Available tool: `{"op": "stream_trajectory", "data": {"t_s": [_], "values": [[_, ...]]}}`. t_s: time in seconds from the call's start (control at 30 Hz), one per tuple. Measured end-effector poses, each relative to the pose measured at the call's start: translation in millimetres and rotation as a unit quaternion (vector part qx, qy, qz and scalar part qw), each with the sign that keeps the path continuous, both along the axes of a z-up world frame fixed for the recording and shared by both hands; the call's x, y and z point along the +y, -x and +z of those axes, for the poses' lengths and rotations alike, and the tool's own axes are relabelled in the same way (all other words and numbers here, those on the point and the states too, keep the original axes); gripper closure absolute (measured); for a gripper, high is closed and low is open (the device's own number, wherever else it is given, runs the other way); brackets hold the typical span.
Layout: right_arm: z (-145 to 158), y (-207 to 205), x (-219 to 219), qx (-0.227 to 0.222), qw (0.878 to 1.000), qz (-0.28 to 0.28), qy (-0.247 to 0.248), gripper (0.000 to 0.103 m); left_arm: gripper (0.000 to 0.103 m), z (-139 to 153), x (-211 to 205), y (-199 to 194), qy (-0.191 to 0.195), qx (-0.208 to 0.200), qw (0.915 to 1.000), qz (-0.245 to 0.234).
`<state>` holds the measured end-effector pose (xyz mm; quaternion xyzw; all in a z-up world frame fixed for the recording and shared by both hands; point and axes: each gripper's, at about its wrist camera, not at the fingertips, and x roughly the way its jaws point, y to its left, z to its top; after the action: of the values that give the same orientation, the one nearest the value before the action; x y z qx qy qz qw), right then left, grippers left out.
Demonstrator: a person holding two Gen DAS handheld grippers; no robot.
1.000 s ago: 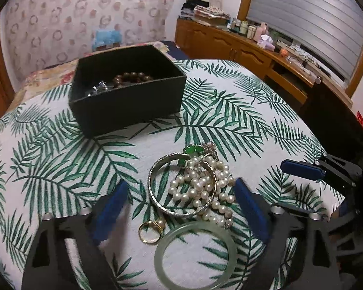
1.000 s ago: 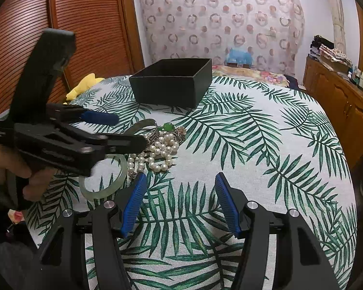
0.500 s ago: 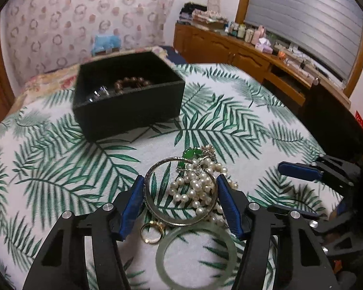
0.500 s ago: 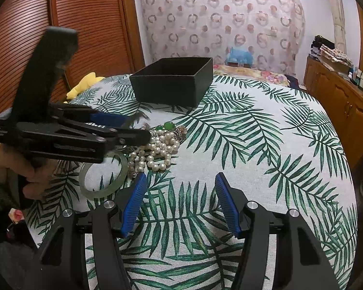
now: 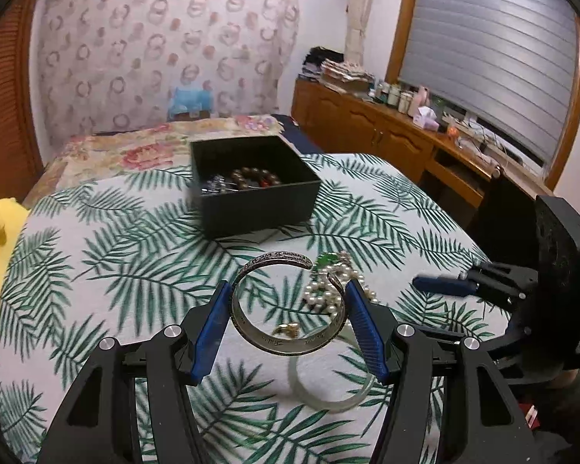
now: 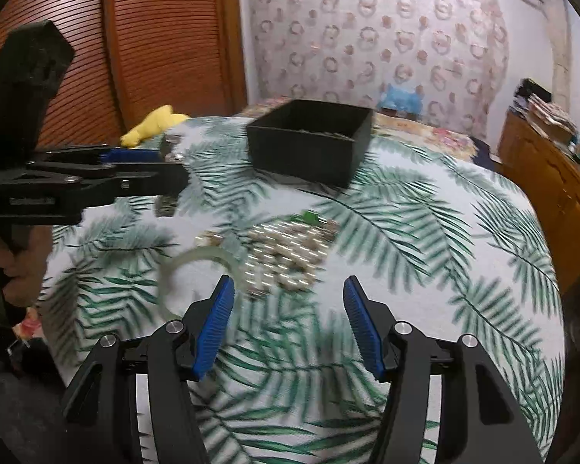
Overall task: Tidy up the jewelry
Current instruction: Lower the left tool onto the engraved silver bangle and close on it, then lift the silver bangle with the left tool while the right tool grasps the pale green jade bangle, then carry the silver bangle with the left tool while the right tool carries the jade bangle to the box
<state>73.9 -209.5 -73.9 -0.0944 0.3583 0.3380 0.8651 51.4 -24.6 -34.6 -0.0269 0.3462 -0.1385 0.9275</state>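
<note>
Bangle's up, box next!
Left gripper (image 5: 286, 315) clamps the bangle (image 5: 286, 305), pearls (image 5: 328, 290) possibly snagged; they could drag off. Right gripper (image 6: 288, 323) closing on nothing.

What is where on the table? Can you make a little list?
left hand-held gripper: shut on the silver bangle, lifted off the cloth
right hand-held gripper: closing, nothing between its pads
black box: open, brown beads inside
pearls: heaped on the cloth, green stone beside them
jade bangle: flat on the cloth
gold ring: on the cloth
tablecloth: green leaf print
</note>
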Motion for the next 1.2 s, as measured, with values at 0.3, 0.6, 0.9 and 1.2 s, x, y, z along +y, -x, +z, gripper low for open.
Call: {"op": "stream_trajectory", "data": {"t_s": [0.3, 0.6, 0.9, 1.2], "values": [[-16, -3, 31, 0.046, 0.998, 0.042, 0.018, 0.081, 0.045, -4, 32, 4, 0.012, 0.001, 0.9994, 0.032], [-19, -6, 52, 0.041, 0.996, 0.052, 0.051, 0.081, 0.046, -10, 39, 5, 0.015, 0.004, 0.9991, 0.040], [-19, -15, 66, 0.015, 0.994, 0.072, 0.078, 0.094, 0.045, -10, 40, 5, 0.012, 0.002, 0.9991, 0.042], [11, -32, 44, -0.015, 0.999, 0.034, 0.035, 0.094, 0.045, 1, 44, -9, -0.003, -0.008, 0.9990, 0.044]]}}
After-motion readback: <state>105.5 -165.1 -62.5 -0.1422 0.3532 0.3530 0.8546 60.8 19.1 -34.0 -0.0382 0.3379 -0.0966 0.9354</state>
